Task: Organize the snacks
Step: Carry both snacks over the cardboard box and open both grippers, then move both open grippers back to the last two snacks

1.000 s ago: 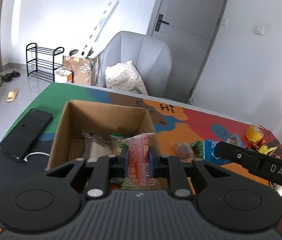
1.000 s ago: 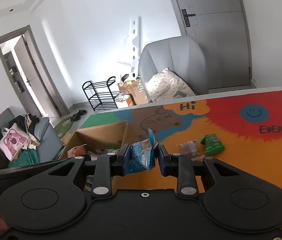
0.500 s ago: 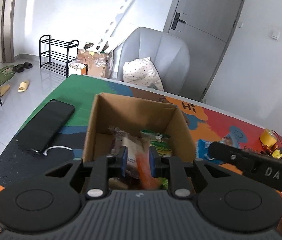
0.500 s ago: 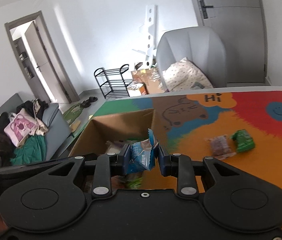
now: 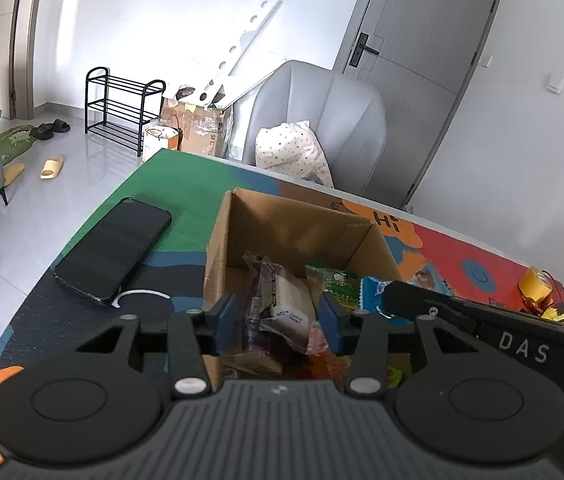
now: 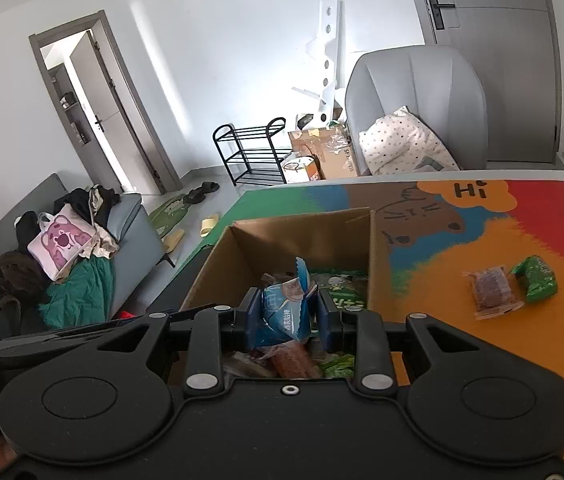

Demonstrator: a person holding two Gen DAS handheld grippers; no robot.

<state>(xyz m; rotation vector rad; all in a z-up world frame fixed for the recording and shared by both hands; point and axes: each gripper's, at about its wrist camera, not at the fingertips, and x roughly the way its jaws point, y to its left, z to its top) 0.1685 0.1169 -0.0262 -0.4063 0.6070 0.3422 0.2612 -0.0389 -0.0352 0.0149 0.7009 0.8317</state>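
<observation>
An open cardboard box [image 5: 290,232] stands on the colourful table mat and holds several snack packets. My left gripper [image 5: 277,322] is open over the box's near side; a red-orange packet [image 5: 324,354] lies in the box just below it. My right gripper [image 6: 288,314] is shut on a blue snack packet [image 6: 284,312] and holds it above the same box [image 6: 306,236]. The blue packet and right gripper arm also show at the box's right edge in the left wrist view [image 5: 374,292]. A brown packet [image 6: 492,290] and a green packet [image 6: 536,278] lie on the mat, right of the box.
A black phone [image 5: 115,250] with a white cable lies on the mat left of the box. A yellow tape roll [image 5: 536,282] and small clutter sit at the far right table corner. A grey armchair [image 5: 322,128] stands beyond the table.
My left gripper has opened and let go of the red-orange packet, which dropped into the box. My right gripper has moved left with the blue packet, now above the box.
</observation>
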